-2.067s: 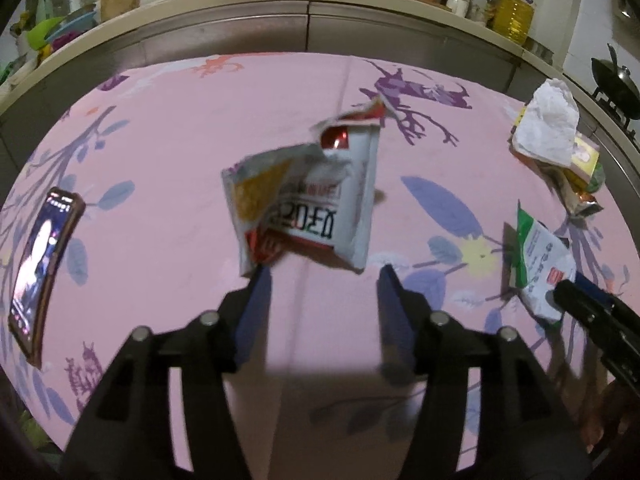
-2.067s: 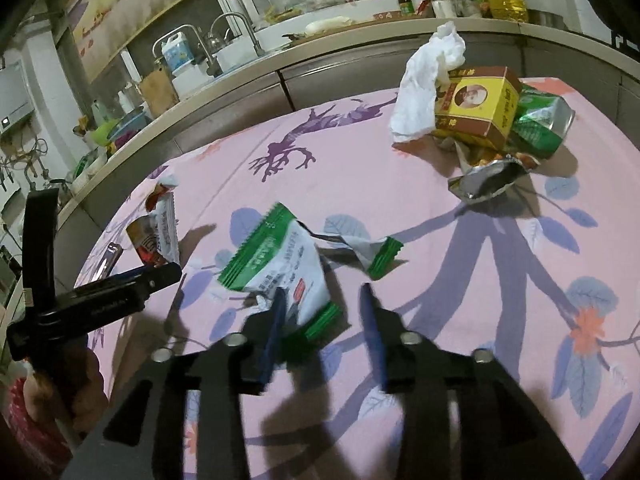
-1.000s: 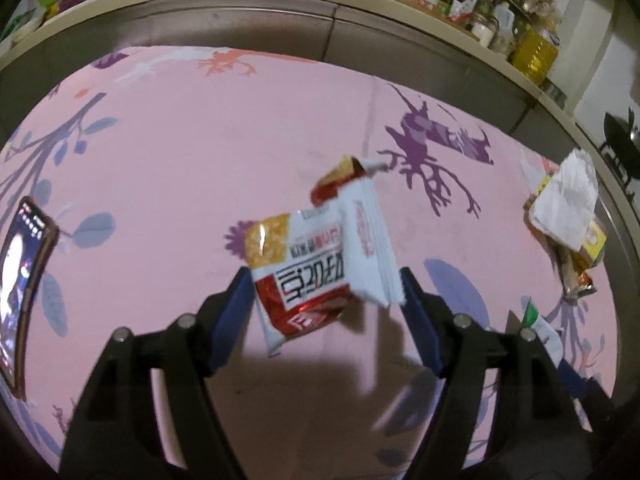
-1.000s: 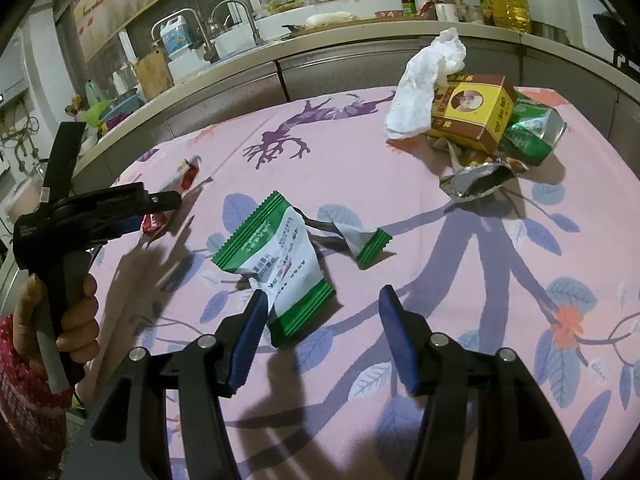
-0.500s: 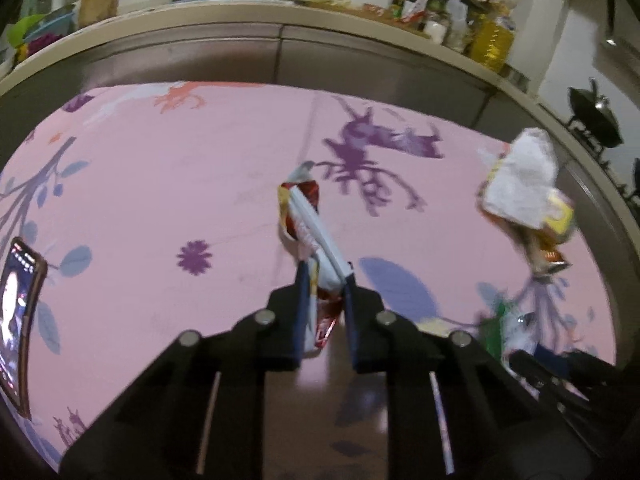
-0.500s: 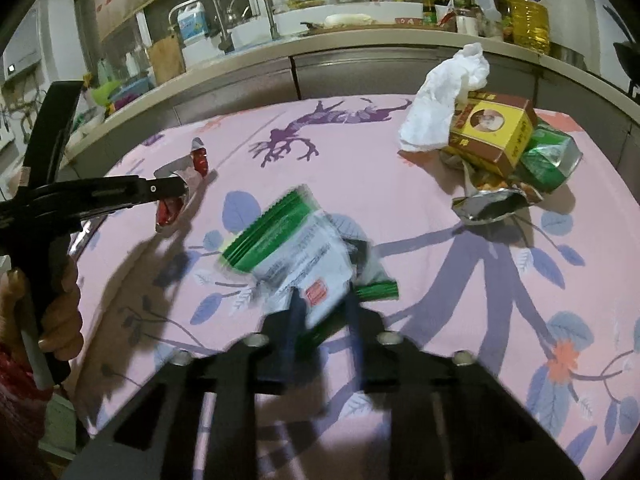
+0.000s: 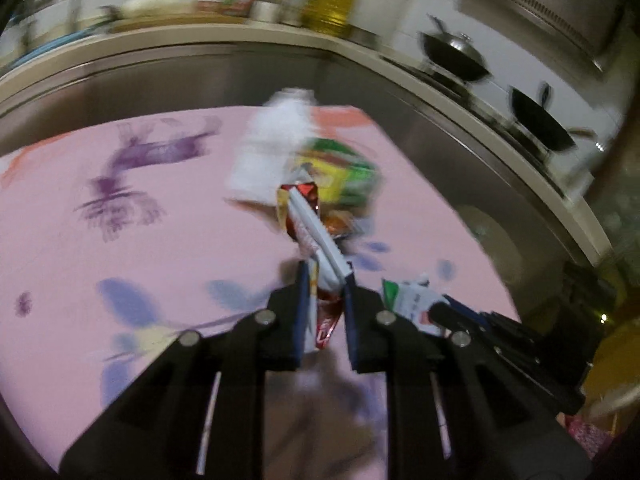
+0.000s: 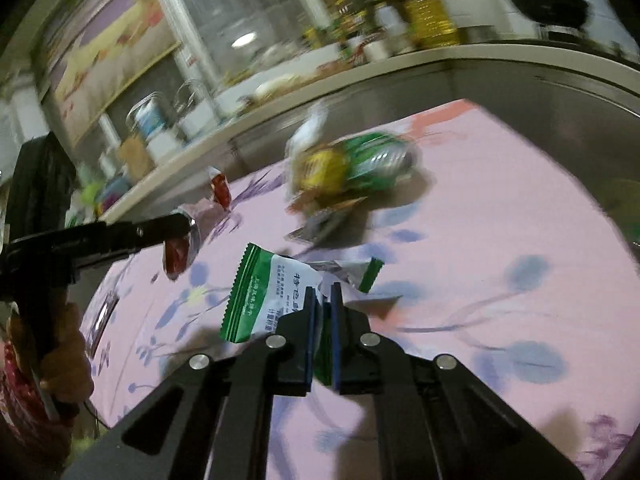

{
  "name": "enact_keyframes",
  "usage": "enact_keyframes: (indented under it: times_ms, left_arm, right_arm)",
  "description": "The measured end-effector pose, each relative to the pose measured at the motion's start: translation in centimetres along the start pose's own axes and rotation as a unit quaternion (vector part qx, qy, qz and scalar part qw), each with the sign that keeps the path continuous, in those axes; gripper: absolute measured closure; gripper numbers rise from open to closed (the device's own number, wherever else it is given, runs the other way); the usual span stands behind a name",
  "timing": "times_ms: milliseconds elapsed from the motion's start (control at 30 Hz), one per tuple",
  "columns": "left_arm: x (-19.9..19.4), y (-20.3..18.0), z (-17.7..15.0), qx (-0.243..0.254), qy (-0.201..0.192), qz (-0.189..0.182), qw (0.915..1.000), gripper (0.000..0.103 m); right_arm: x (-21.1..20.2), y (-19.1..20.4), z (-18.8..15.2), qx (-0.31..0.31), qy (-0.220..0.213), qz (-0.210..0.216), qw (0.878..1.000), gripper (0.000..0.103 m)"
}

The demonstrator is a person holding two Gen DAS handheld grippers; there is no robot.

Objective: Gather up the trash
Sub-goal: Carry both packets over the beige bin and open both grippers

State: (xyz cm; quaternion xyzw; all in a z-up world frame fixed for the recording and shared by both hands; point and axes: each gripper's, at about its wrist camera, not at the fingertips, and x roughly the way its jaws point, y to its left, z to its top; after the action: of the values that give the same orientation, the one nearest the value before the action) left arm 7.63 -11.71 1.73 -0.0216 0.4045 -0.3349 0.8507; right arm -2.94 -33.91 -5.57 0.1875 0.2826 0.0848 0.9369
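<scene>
My left gripper (image 7: 325, 280) is shut on a red and white snack wrapper (image 7: 310, 224), held edge-on above the pink tablecloth (image 7: 120, 248). It also shows in the right wrist view (image 8: 188, 232), with the wrapper (image 8: 200, 220) hanging from it. My right gripper (image 8: 322, 294) is shut on a green and white packet (image 8: 264, 292), lifted off the cloth; the packet also shows in the left wrist view (image 7: 408, 300). A blurred trash pile sits at the far side: white tissue (image 7: 276, 148), yellow box (image 8: 320, 168) and green can (image 8: 380, 160).
A steel counter (image 7: 460, 128) runs round the table's far side, with woks (image 7: 536, 120) and bottles (image 7: 328, 0) on it. A phone (image 8: 105, 312) lies on the cloth at the left in the right wrist view. The table's right edge drops off close by.
Both grippers have lifted their wrappers and swung right, toward the trash pile. The right gripper closed on the green packet within the last second.
</scene>
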Motion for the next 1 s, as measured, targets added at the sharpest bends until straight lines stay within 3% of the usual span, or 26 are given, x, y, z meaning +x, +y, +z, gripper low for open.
enact_keyframes:
  times_ms: [167,367,500,633,700,733,767,900,1000]
  left_arm:
    - [5.4,-8.2,2.5,0.06,0.034,-0.056,0.996,0.088]
    - [12.4,-17.8,5.2,0.111,0.074,-0.117,0.9842,0.088]
    - [17.0,-22.7,5.9,0.135,0.1,-0.141,0.9757,0.088]
    - [21.1,-25.9,6.1,0.146,0.117,-0.144,0.9717,0.088]
    - [23.2,-26.6,5.8,0.144,0.136,-0.141,0.9699,0.081]
    - [24.2,-26.9,5.6,0.144,0.15,-0.135,0.9688,0.068]
    - [25.6,-27.2,5.2,0.144,0.168,-0.118,0.9681,0.056]
    - [27.6,-27.0,4.5,0.133,0.195,-0.099,0.9668,0.053]
    - [26.9,-26.5,4.6,0.124,0.186,-0.098,0.9697,0.048]
  right_arm:
    - [-4.3,-6.6,0.9,0.05,-0.057,-0.048,0.996,0.098]
    - [-8.8,-15.7,2.2,0.119,-0.124,-0.124,0.977,0.098]
    - [-10.1,-20.4,2.2,0.156,-0.139,-0.165,0.964,0.098]
    - [-9.4,-23.5,1.6,0.182,-0.126,-0.182,0.958,0.098]
    - [-8.9,-24.5,1.1,0.201,-0.128,-0.18,0.954,0.098]
    - [-8.7,-25.1,0.9,0.217,-0.125,-0.176,0.952,0.097]
    - [-8.7,-25.4,0.7,0.228,-0.121,-0.173,0.95,0.095]
    - [-8.8,-26.3,0.1,0.26,-0.12,-0.157,0.945,0.082]
    - [-9.3,-25.6,0.1,0.257,-0.133,-0.163,0.943,0.059]
